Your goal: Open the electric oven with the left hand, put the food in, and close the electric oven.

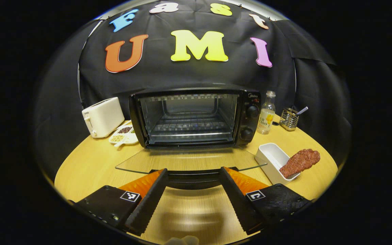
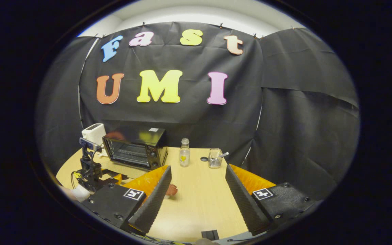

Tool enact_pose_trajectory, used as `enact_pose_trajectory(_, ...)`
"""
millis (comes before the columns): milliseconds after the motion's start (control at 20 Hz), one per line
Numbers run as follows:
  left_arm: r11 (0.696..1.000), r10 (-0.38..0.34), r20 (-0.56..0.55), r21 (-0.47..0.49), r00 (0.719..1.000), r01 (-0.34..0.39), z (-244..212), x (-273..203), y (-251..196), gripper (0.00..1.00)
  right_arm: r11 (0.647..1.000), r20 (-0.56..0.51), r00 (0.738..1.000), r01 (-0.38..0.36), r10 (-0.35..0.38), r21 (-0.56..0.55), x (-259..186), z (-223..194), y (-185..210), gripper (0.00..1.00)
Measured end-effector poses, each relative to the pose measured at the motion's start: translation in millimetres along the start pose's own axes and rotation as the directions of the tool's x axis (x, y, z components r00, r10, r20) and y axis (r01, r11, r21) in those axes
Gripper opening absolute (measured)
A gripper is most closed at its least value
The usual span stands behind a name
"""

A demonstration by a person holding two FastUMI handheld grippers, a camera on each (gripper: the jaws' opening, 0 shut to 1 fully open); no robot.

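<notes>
Your left gripper (image 1: 193,177) sits low over the wooden table (image 1: 90,166), its jaws spread wide and gripping nothing. The black handle (image 1: 192,177) of the oven door lies between the two fingertips, but neither finger presses on it. The glass door (image 1: 191,160) of the electric oven (image 1: 194,117) is folded fully down, lying flat just above the tabletop, and the wire rack inside stands bare. To the oven's right, a white rectangular tray (image 1: 271,158) holds the brown piece of meat (image 1: 299,161), which hangs partly over the tray's far edge. A white toaster (image 1: 102,116) and a divided dish of grains (image 1: 124,134) stand to the oven's left; a small clear bottle (image 1: 266,117) and a wire holder (image 1: 288,119) stand to its right.

Your right gripper (image 2: 197,183) hangs well back from the oven (image 2: 135,148), jaws wide apart and empty. The meat (image 2: 171,190) peeks out just beside its left finger. Farther left you see your left gripper (image 2: 92,173) in front of the open oven.
</notes>
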State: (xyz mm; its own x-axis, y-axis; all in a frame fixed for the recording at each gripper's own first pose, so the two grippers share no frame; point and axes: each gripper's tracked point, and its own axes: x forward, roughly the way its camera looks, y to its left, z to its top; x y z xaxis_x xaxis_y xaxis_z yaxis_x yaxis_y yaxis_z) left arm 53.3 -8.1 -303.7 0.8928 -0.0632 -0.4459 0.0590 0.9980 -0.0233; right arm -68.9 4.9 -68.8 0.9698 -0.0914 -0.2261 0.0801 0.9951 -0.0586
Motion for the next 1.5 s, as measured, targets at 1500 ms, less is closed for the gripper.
enact_pose_trajectory(1500, 0.998, 0.058, 0.084, -0.005, 0.995, -0.058, 23.8, -94.8, 44.5, 0.96, 0.984, -0.248, 0.954, -0.151, 0.169, 0.09, 98.3, -99.4, 16.0, 1.0)
